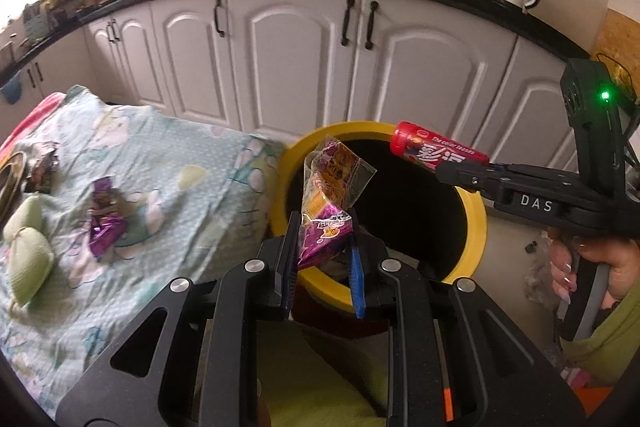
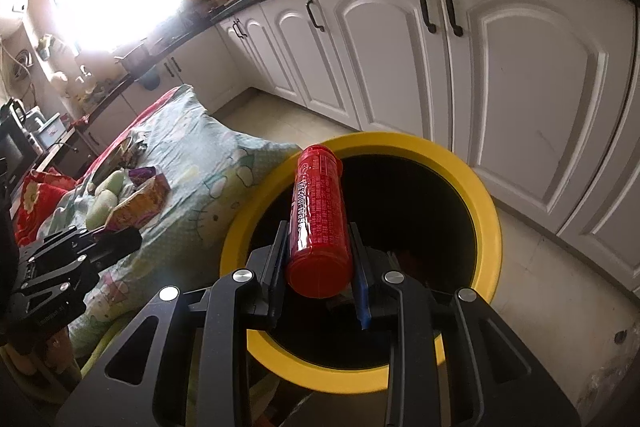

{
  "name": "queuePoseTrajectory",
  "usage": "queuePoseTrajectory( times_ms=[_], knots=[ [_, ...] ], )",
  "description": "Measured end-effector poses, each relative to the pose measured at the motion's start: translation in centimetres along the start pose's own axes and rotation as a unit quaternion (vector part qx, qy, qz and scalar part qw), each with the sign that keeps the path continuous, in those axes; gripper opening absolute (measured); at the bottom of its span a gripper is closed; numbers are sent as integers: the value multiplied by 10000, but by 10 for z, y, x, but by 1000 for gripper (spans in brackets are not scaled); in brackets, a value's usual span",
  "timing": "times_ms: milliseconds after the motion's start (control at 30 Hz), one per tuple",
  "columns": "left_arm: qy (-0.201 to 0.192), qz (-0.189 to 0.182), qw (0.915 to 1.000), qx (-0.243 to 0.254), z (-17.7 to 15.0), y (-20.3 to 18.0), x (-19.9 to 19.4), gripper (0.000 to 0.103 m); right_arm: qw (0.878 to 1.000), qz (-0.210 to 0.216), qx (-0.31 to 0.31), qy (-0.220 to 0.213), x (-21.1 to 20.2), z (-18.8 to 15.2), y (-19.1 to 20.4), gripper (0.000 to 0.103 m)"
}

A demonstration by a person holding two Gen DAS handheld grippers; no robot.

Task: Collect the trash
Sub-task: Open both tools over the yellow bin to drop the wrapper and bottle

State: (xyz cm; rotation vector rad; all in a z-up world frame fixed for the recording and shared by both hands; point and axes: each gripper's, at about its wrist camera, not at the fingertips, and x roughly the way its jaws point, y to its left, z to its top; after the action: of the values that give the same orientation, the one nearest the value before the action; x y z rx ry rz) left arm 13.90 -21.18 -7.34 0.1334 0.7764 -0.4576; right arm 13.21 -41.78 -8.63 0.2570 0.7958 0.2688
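While the red tube hangs over the yellow-rimmed bin, pinched by the right hand-held gripper, the left hand-held gripper pinches a purple wrapper above the bin's near rim, beside a cloth-covered bench.

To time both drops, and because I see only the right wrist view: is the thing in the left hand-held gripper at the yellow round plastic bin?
Observer: The left hand-held gripper is shut on a purple and orange plastic wrapper, in line with the yellow round plastic bin's near rim.
Operator: Is more trash lying around?
Observer: Two pieces lie on the pale green printed bedsheet: a crumpled purple foil wrapper and a darker crumpled wrapper.
Operator: What does my side hold, seen from there?
Observer: The red cylindrical plastic tube, clamped in the right hand-held gripper, shows white characters on its label.
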Motion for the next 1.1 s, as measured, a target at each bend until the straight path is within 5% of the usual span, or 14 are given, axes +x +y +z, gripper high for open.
queuePoseTrajectory(
  times_ms=[633,733,800,967,1100],
  knots=[
    [337,-224,9991,135,6,-16,44,17,9995,-92,277,116,9,-4,-24,26],
    [358,-195,9992,57,6,-14,45,36,9992,-96,354,147,12,-5,-27,30],
    [332,-152,9993,16,6,-13,44,57,9987,-169,437,175,13,-6,-30,46],
    [308,-138,9992,-223,5,-3,37,78,9976,-272,613,152,11,-8,-39,49],
    [173,-35,9991,-394,6,7,25,84,9973,-270,681,105,7,-6,-40,51]
  ],
)
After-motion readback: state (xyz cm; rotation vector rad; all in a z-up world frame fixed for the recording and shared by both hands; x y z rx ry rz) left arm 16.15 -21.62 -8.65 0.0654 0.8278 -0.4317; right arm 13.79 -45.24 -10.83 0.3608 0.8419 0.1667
